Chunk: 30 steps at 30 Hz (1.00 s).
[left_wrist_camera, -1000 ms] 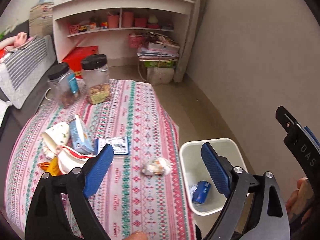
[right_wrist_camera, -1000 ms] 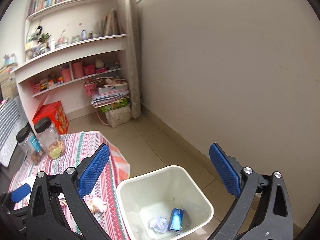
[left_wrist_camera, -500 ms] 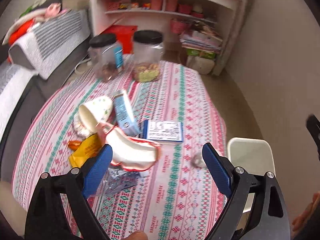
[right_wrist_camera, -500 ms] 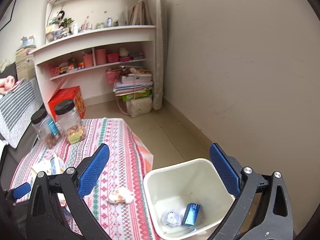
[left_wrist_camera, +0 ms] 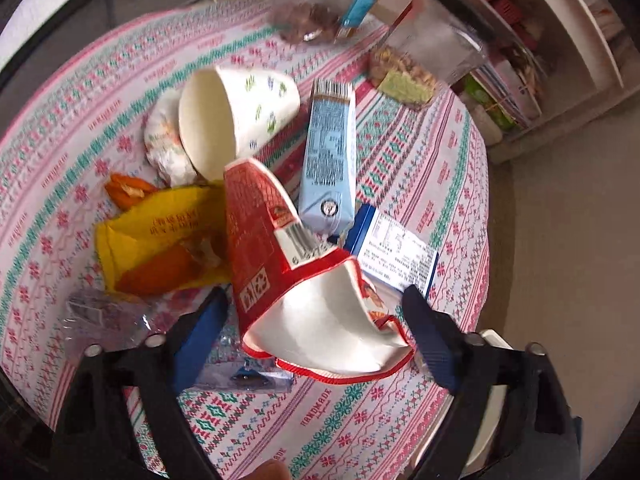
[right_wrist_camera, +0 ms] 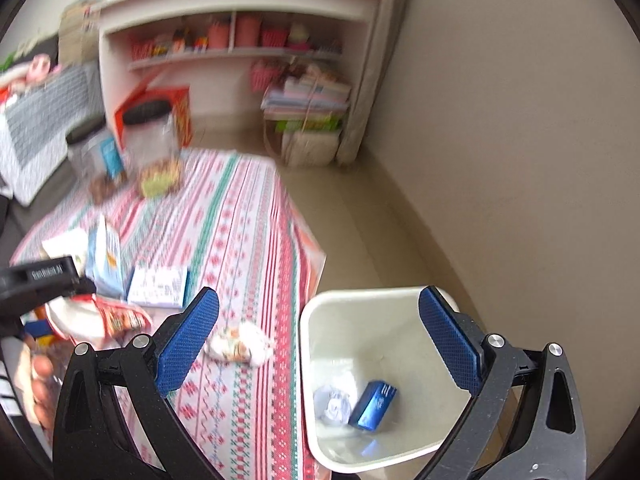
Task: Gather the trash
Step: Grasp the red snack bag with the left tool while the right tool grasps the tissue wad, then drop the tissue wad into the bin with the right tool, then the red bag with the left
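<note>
A crushed red paper cup (left_wrist_camera: 280, 280) lies on the patterned tablecloth (left_wrist_camera: 400, 152), its open mouth toward me. My left gripper (left_wrist_camera: 316, 332) points steeply down over it, the jaws closing around the cup; a gap still shows beside the left pad. Around it lie a white floral cup (left_wrist_camera: 240, 116), a light blue carton (left_wrist_camera: 328, 160), a blue-and-white box (left_wrist_camera: 396, 252) and a yellow wrapper (left_wrist_camera: 160, 232). My right gripper (right_wrist_camera: 318, 340) hangs open and empty over the table's edge, between a crumpled wad (right_wrist_camera: 240, 344) and the white bin (right_wrist_camera: 360, 300).
The bin holds a blue box (right_wrist_camera: 372, 404) and crumpled white paper (right_wrist_camera: 334, 400). Two black-lidded jars (right_wrist_camera: 154, 148) stand at the table's far end. Clear plastic wrap (left_wrist_camera: 104, 316) lies left of the red cup. Shelves and stacked papers (right_wrist_camera: 308, 96) stand behind.
My left gripper has swung down and left over the trash pile while rolling, and the red cup now sits between its jaws. My right gripper has dropped lower toward the bin and table edge.
</note>
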Each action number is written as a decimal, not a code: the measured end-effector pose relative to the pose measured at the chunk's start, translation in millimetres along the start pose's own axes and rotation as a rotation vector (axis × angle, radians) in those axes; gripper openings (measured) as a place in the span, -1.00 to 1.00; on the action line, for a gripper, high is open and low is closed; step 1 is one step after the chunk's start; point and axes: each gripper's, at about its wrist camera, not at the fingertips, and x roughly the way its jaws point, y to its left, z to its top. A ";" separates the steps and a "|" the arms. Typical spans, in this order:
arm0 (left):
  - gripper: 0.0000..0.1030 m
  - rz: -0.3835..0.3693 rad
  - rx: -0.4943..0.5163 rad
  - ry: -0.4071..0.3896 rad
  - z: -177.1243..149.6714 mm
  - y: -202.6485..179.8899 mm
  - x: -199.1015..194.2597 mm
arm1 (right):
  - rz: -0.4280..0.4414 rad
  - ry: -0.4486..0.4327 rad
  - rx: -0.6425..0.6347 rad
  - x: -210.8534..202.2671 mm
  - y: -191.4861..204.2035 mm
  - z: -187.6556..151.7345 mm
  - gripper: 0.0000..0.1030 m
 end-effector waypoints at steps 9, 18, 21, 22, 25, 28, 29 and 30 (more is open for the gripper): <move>0.03 -0.030 0.193 -0.073 1.3 -1.9 -52.5 | 0.065 0.128 -0.258 42.8 50.4 -20.4 0.86; 0.03 -0.036 0.331 -0.205 0.5 16.0 -114.0 | 0.158 0.206 -0.489 74.8 74.9 -36.7 0.61; 0.04 -0.032 0.350 -0.209 -1.9 22.1 -118.4 | 0.195 0.259 -0.484 88.0 77.1 -37.9 0.34; 0.04 -0.031 0.355 -0.209 -1.9 24.3 -119.3 | 0.200 0.283 -0.491 92.7 79.5 -39.2 0.13; 0.04 -0.020 0.354 -0.207 0.5 32.2 -118.7 | 0.208 0.318 -0.495 101.0 86.0 -43.4 -0.13; 0.04 -0.001 0.325 -0.206 7.7 44.0 -117.8 | 0.239 0.334 -0.443 102.9 85.5 -36.6 -0.26; 0.04 0.000 0.316 -0.207 9.8 47.4 -118.3 | 0.257 0.335 -0.425 103.9 85.8 -32.9 -0.27; 0.04 0.002 0.306 -0.209 10.9 50.7 -119.5 | 0.275 0.326 -0.404 100.6 86.6 -29.4 -0.28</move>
